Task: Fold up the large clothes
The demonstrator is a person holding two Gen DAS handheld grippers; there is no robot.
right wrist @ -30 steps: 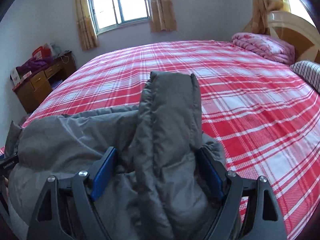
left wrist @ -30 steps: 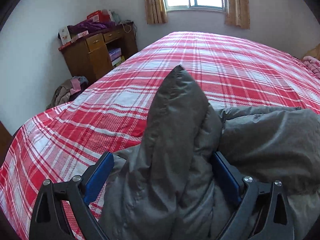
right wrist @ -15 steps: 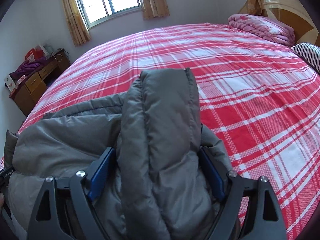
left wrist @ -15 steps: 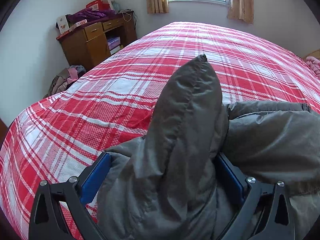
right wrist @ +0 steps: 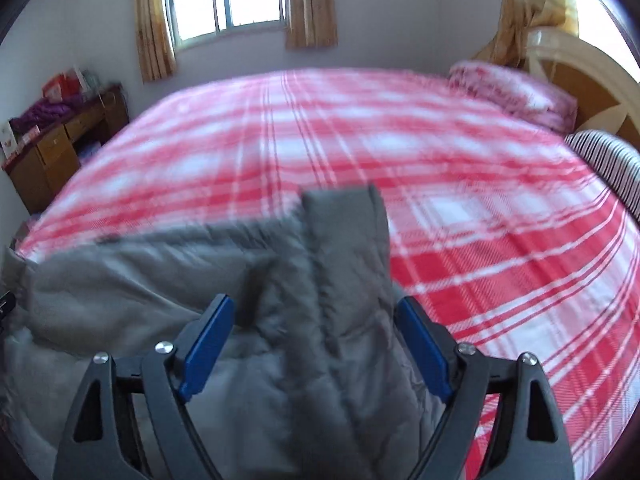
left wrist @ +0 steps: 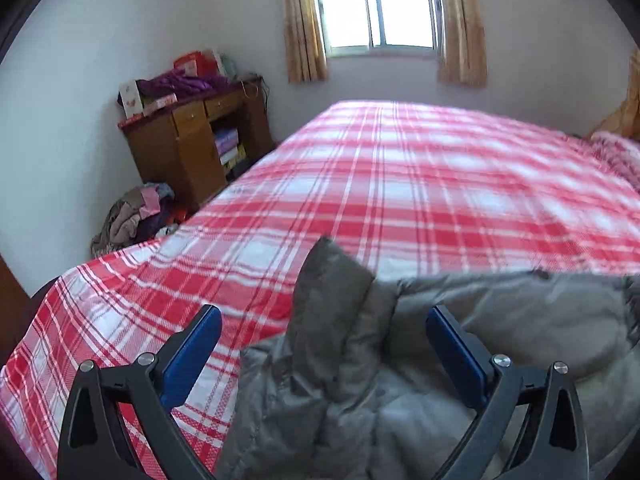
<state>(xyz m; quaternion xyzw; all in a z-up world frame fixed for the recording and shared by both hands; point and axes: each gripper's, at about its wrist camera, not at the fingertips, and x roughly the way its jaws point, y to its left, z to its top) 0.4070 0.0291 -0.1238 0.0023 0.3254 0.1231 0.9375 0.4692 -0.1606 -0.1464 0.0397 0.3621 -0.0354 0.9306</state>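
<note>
The grey quilted puffer jacket (left wrist: pixel 500 320) lies bunched at the near edge of the bed with the red-and-white plaid cover (left wrist: pixel 400 184), spreading toward three o'clock in the left wrist view and toward nine o'clock in the right wrist view (right wrist: pixel 132 280).

A stiff fold of it stands up between the blue-padded fingers of the left gripper (left wrist: pixel 324 344), pointing to twelve o'clock. That gripper is spread wide: plaid cover shows between the left pad (left wrist: pixel 192 356) and the fold, and the right pad (left wrist: pixel 456 360) looks to stand just clear of the cloth, so it grips nothing.

The right gripper (right wrist: pixel 316 344) also stands open, its blue pads (right wrist: pixel 208 344) on either side of a thick padded band of the jacket that runs up to twelve o'clock. The picture is blurred there, and I cannot tell whether the pads touch the fabric.

Beyond the bed, at ten o'clock, stands a brown wooden table (left wrist: pixel 188 140) piled with a purple garment and boxes, with a heap of clothes (left wrist: pixel 132 216) on the floor beside it. A curtained window (left wrist: pixel 380 8) sits at twelve o'clock. At two o'clock in the right wrist view lies a folded pink quilt (right wrist: pixel 512 92).
</note>
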